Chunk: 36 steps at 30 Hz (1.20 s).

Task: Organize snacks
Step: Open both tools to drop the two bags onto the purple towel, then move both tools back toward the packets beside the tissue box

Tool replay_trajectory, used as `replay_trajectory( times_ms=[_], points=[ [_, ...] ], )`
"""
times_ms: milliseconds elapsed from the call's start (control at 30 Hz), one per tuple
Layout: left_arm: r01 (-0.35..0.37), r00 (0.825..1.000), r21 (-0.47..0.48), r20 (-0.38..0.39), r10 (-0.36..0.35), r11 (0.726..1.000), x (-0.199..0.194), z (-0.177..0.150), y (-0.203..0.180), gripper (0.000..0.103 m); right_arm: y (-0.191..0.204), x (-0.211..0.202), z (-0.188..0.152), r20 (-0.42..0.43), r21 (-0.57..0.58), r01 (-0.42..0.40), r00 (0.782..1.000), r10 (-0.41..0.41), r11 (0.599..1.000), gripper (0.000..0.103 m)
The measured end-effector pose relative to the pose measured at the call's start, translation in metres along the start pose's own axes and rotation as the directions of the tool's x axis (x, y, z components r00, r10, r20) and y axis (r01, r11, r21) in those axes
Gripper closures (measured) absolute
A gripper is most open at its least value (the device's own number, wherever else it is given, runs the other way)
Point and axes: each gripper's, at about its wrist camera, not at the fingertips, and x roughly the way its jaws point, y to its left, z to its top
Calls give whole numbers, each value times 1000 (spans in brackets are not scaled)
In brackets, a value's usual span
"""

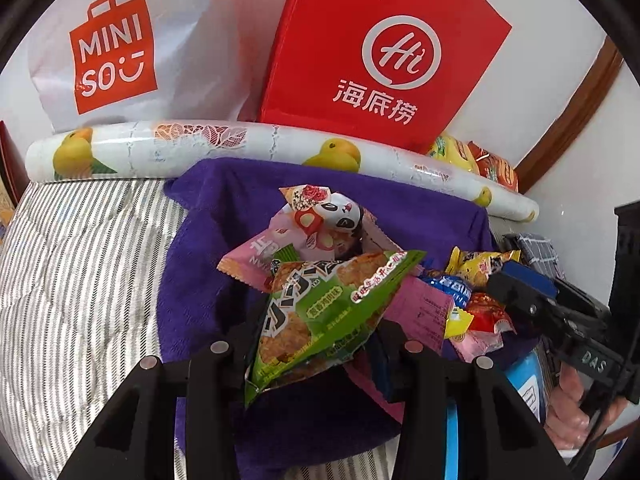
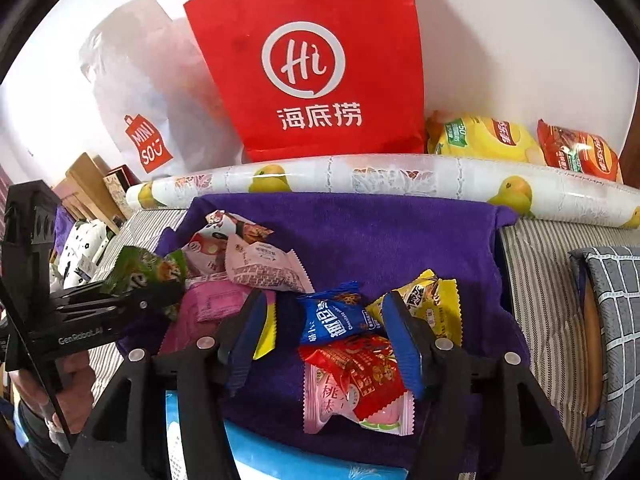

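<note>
From the left wrist, the left claw [image 1: 316, 344] pinches the green snack packet [image 1: 320, 316], held above the purple towel [image 1: 224, 208], long axis slanting up to the right, the pink packets [image 1: 308, 236] just beyond. From the right wrist, the right claw [image 2: 328, 340] is spread over the blue packet [image 2: 334, 316] and red packet [image 2: 356, 368], which lie straight ahead between its fingers, nearer this hand.

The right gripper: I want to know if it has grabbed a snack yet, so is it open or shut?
Open. The right gripper has its blue pads spread apart over the red snack packet and blue snack packet, clamping neither.
</note>
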Motion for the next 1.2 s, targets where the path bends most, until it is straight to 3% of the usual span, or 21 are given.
replay_trajectory(
  times_ms=[200, 233, 300, 433, 733, 1200],
  points=[
    [14, 1000, -17, 18, -13, 1000, 0, 3, 1, 59, 4, -9, -3, 20, -13, -3, 1000, 3, 1000, 43],
    [12, 1000, -22, 20, -11, 1000, -1, 4, 2, 55, 6, -11, -3, 26, -21, -3, 1000, 3, 1000, 43],
    [7, 1000, -27, 15, -6, 1000, -3, 6, 3, 34, 8, -14, -2, 36, -32, -1, 999, 2, 999, 43],
    [-14, 999, -19, 49, 15, 1000, -15, 6, 2, 33, 9, -22, -5, 42, -20, -4, 999, 5, 1000, 43],
    [50, 996, -22, 75, -48, 999, -56, -7, -1, 33, 17, -58, -29, 59, -10, 8, 998, -7, 1000, 43],
    [33, 994, 32, 99, -36, 999, -114, -56, -20, 33, 48, -112, -81, 55, -2, 0, 999, 0, 1000, 43]
  ],
)
